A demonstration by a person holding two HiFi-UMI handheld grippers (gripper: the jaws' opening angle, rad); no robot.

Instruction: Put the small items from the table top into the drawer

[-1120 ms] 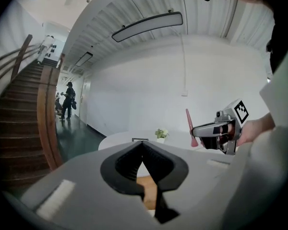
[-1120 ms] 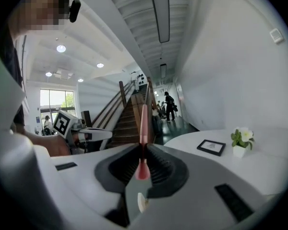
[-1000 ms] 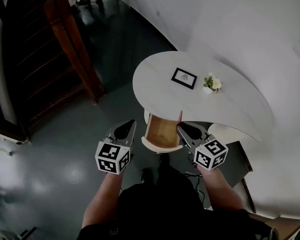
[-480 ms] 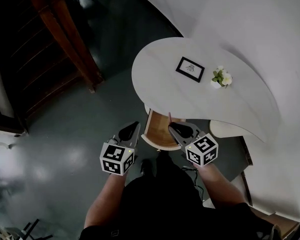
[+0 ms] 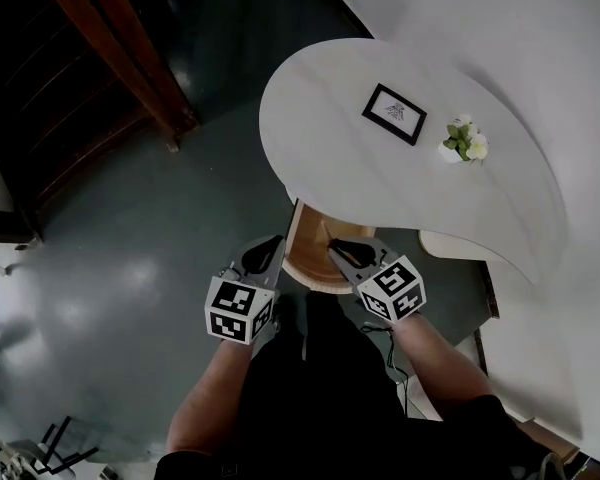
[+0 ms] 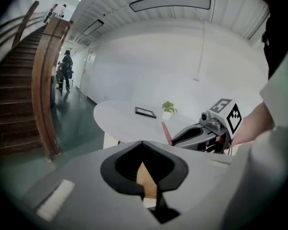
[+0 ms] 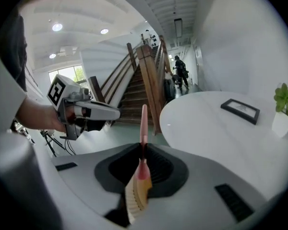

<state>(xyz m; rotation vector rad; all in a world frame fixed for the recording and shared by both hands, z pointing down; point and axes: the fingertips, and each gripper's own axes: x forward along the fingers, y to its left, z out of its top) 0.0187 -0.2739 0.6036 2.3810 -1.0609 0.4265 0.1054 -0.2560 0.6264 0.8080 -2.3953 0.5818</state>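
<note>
Task's partway, by my read. My right gripper [image 7: 143, 150] has its jaws clamped on a small brush with a slim pink handle and tan bristles [image 7: 138, 188], handle pointing up past the jaw tips. In the head view that gripper sits at the front of the open, wood-lined drawer [image 5: 294, 236] under the white rounded table [image 5: 320, 158]. So the brush is at the drawer but not yet let go.

My left gripper [image 5: 263, 256] hangs just beside the drawer's left edge, jaws together w/ nothing gripped that I can make out. A tan patch shows in the gap behind the pads, prob. drawer wood beyond, but I can't confirm.

On the table top: a black-framed picture [image 5: 395, 114] and a small green plant in a white pot [image 5: 464, 140], near each other at the far side. No other loose bits up there – whether those two count as "small items" is unclear to me.

Hard to see: the drawer's inside is mostly covered by both grippers, so I can't tell what's already in it. The brush barely shows in the head view.
</note>
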